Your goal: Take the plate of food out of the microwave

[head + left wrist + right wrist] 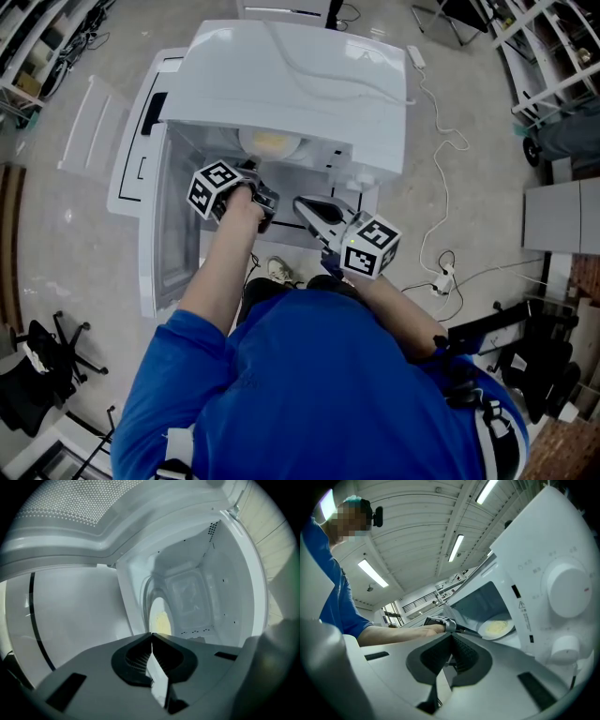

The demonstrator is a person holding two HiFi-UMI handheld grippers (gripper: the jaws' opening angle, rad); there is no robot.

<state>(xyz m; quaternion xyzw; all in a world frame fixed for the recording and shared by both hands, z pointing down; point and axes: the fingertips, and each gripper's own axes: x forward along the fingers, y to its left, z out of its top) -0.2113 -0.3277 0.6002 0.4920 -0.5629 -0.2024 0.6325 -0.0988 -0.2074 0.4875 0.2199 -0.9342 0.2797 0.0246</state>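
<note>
**So, the plate (483, 631) is pinched but sitting inside the microwave (291, 84)**

Basically the white microwave fills the middle of the head view. Its door (178, 244) is swung wide open to the left, so the cavity is fully exposed. The control panel is on the right of the opening, with a big dial (567, 590) and a smaller one (565, 648) below it.

The plate is white and round and sits on the cavity floor, close to the front opening. It has a flat pale yellow patch of food (497, 627) in the middle.

The left gripper (151, 634) reaches into the opening. Its fingers (136, 660) are pressed together, with the tips right on the near rim of the plate. The right gripper view shows the same thing from the side, those dark tips meeting the plate's left edge.

The right gripper (451, 635) hangs outside, in front of the microwave on the panel side, apart from the plate. Its fingers (464, 656) are pressed together too, with nothing between them.
</note>
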